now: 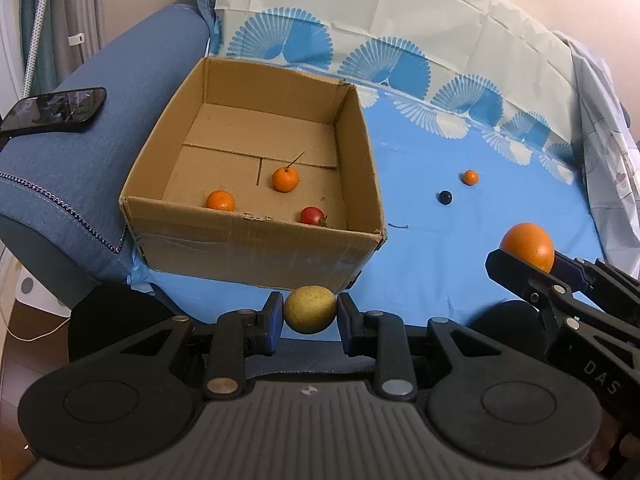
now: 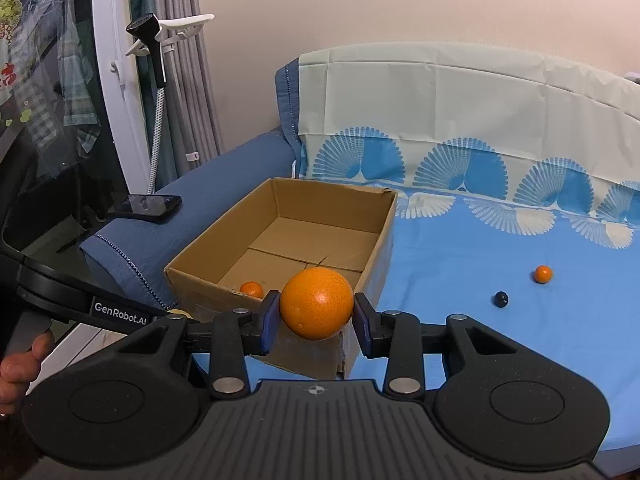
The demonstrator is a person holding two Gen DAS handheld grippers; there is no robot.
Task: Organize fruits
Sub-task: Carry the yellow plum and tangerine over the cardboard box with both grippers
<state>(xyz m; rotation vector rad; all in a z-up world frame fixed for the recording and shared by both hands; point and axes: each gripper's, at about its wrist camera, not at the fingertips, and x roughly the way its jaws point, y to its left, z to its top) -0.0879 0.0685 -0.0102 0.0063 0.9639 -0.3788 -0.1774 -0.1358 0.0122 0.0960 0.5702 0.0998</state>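
The left tongs (image 1: 310, 314) are closed on a yellow-green fruit (image 1: 309, 309), the blue pads pressing on both of its sides, and they hold it just in front of the near wall of the cardboard box (image 1: 256, 242). The right tongs (image 2: 316, 316) grip a large orange (image 2: 317, 303) the same way, near the box's near right corner; in the left wrist view this orange (image 1: 528, 246) shows to the right of the box, above the blue sheet (image 1: 460, 264). The open box stands on that sheet beside a blue sofa arm (image 1: 120, 92), on which a dark phone (image 1: 52, 110) lies. Inside the box are three fruits: a mandarin with a stalk (image 1: 285, 179), a second mandarin (image 1: 220, 201) against the near wall, and a small red fruit (image 1: 313, 216). Out on the sheet, well apart from the box, lie a tiny orange fruit (image 1: 471, 177) and a dark round berry (image 1: 445, 197) near each other. A hand (image 2: 20, 364) shows at the left edge of the right wrist view
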